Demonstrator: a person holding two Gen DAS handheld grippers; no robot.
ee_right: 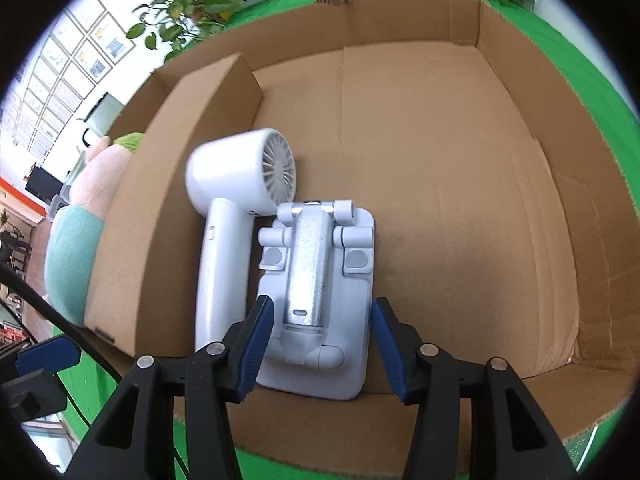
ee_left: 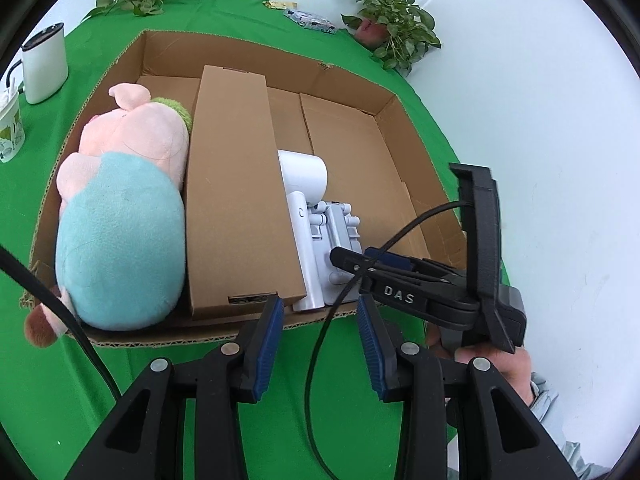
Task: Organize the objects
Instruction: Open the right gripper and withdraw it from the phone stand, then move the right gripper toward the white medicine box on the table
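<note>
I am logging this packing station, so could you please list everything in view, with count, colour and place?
cardboard tray: 1, brown, on the green cloth
plush pig: 1, pink and teal, tray's left end
long box: 1, brown, beside the pig
handheld fan: 1, white, against the long box
folding stand: 1, grey-white, right of the fan
potted plants: 2, green, far edge
white container: 1, far left
left gripper: empty, jaws apart
right gripper: open, straddling the stand

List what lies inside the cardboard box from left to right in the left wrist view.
Plush pig → long brown carton → white handheld fan → grey folding stand → bare box floor.
</note>
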